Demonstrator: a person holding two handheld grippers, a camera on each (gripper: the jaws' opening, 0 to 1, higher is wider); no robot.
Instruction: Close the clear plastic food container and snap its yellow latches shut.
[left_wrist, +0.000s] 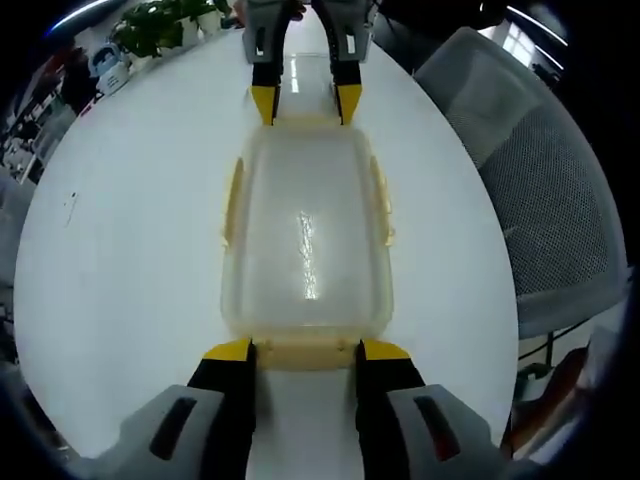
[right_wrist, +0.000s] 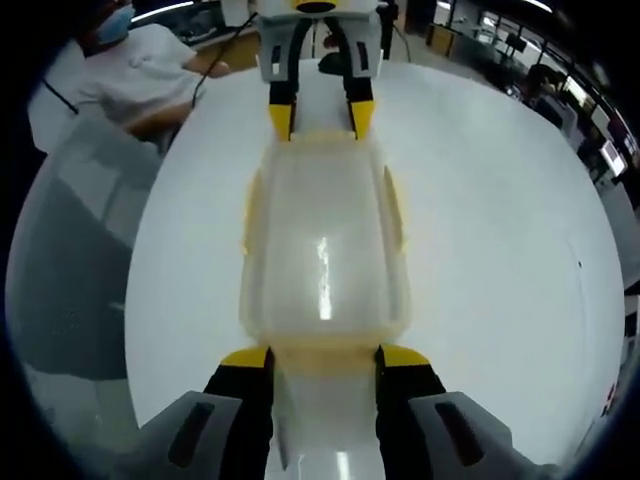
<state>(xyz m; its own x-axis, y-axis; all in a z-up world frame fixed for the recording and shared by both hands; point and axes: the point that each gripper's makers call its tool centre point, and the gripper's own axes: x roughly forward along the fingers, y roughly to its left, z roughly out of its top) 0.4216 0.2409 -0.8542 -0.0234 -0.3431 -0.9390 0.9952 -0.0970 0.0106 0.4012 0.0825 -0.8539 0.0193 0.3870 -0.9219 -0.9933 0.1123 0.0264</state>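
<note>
Container (left_wrist: 307, 245) of clear plastic, lid on, flat on the round white table (left_wrist: 120, 250), lying lengthwise between the two grippers. Nearest in the left gripper view: left gripper (left_wrist: 305, 350), jaws spread about as wide as the container's short end, yellow tips at the near edge on either side of the yellow end latch (left_wrist: 305, 352) (touching or just short of it, cannot tell). Nothing clamped between the jaws. Further along, pale yellow side latches (left_wrist: 383, 205) along the long edges, looking flat against the walls. At the far end, right gripper (left_wrist: 306, 100) reaching in from the top, tips spread at the far short edge. Beyond that, green plants (left_wrist: 165, 22) at the table's far rim and a grey mesh chair (left_wrist: 545, 190) off to the right.

Same arrangement mirrored in the right gripper view: right gripper (right_wrist: 325, 357) nearest, jaws parted to roughly the width of the container (right_wrist: 325, 250), tips flanking the near end latch (right_wrist: 325, 352), gripping nothing. Left gripper (right_wrist: 321, 118) at the far end, likewise spread. Past the table (right_wrist: 500, 250), a person in a white top (right_wrist: 130, 70) at upper left.
</note>
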